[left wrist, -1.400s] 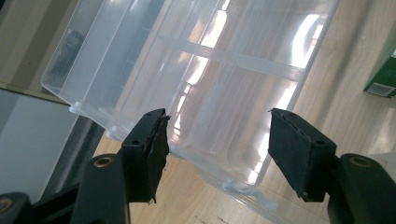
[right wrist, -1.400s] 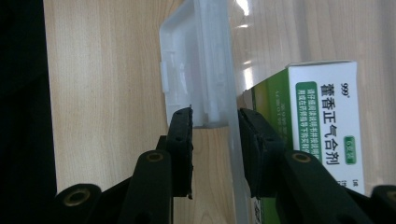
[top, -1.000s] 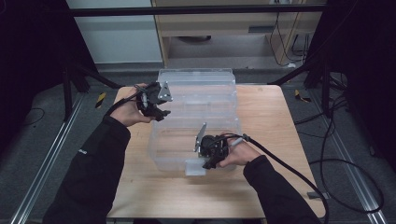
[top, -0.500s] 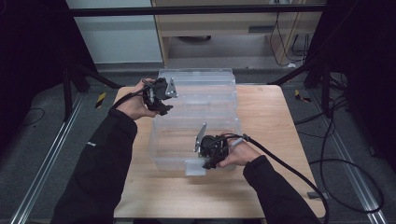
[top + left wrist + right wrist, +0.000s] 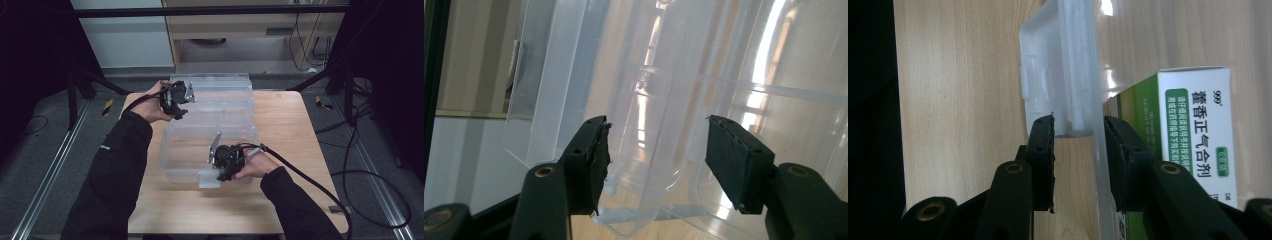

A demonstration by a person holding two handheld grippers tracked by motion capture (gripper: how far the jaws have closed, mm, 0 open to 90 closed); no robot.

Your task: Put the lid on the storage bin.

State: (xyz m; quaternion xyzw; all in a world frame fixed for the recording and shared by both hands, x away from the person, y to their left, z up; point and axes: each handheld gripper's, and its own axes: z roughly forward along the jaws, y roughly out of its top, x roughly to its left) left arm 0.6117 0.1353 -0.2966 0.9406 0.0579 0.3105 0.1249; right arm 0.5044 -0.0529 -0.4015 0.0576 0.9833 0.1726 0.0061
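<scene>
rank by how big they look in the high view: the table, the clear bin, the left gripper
1. table
2. clear bin
3. left gripper, clearly the smallest, even though it is held above the table

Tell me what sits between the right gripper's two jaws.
The clear box's front wall, with its latch, stands between the jaws of the right gripper, as the right gripper view shows. A green and white carton lies inside.

Your left gripper (image 5: 176,98) hovers at the far clear plastic bin (image 5: 220,92), left end. Your right gripper (image 5: 226,160) sits at the near clear bin (image 5: 175,155), by its front latch (image 5: 209,179), on the wooden table (image 5: 295,150).
</scene>
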